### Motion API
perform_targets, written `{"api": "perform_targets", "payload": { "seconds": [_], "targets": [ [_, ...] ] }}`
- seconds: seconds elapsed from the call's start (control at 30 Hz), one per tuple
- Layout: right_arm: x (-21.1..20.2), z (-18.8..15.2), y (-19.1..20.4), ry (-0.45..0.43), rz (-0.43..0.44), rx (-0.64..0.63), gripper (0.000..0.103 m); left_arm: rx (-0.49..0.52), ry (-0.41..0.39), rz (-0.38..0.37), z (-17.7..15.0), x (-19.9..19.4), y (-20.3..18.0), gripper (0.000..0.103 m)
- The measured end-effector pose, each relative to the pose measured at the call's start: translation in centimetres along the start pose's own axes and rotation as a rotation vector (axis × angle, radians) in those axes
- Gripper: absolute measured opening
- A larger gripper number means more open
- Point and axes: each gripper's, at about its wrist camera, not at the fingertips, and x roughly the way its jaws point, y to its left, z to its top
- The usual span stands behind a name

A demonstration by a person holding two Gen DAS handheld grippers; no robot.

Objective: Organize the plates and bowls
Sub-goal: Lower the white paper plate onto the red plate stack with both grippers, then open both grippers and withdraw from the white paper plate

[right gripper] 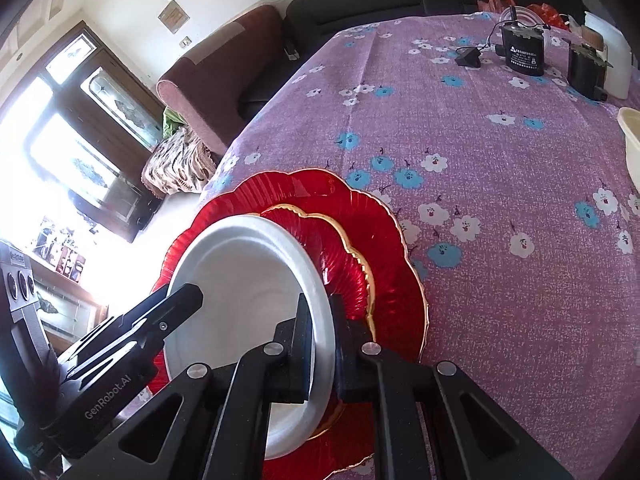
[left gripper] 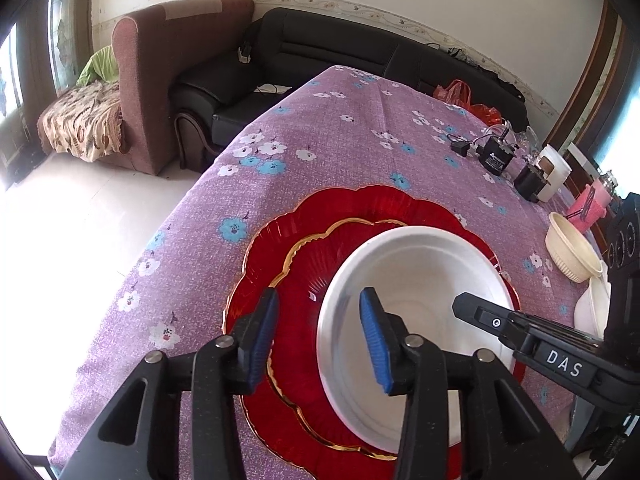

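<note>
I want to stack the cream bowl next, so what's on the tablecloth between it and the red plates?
Nothing: between the cream bowl and the red plates, the left wrist view shows only bare flowered tablecloth.

Blown-out window glare, fisheye-warped edges

My right fingers (right gripper: 320, 344) cover part of the white plate (right gripper: 240, 276) rim. Small red plate (left gripper: 304, 272) mostly under it. Cream bowl (right gripper: 630, 140) cut off at right edge. Battery (right gripper: 522, 50) label too small to read. Window (right gripper: 52, 140) blown out.
</note>
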Motion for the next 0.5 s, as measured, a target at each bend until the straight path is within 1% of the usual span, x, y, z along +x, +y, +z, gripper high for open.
{"api": "perform_targets", "payload": {
  "seconds": [0.2,0.27,0.33,0.5],
  "targets": [
    [-0.2,0.0,-0.1,-0.003,-0.008,0.0,0.01,0.002,-0.011,0.005,0.0,-0.7,-0.1,0.055],
    [-0.2,-0.1,0.0,-0.004,-0.01,0.0,0.01,-0.001,-0.023,0.01,0.0,-1.1,0.0,0.061],
    [-0.2,-0.1,0.0,-0.006,-0.013,0.0,0.01,-0.008,-0.031,0.004,0.0,-1.5,0.1,0.065],
    [-0.4,-0.1,-0.1,-0.013,-0.015,0.002,0.01,-0.007,-0.033,0.002,-0.1,-2.1,0.3,0.067]
  ]
}}
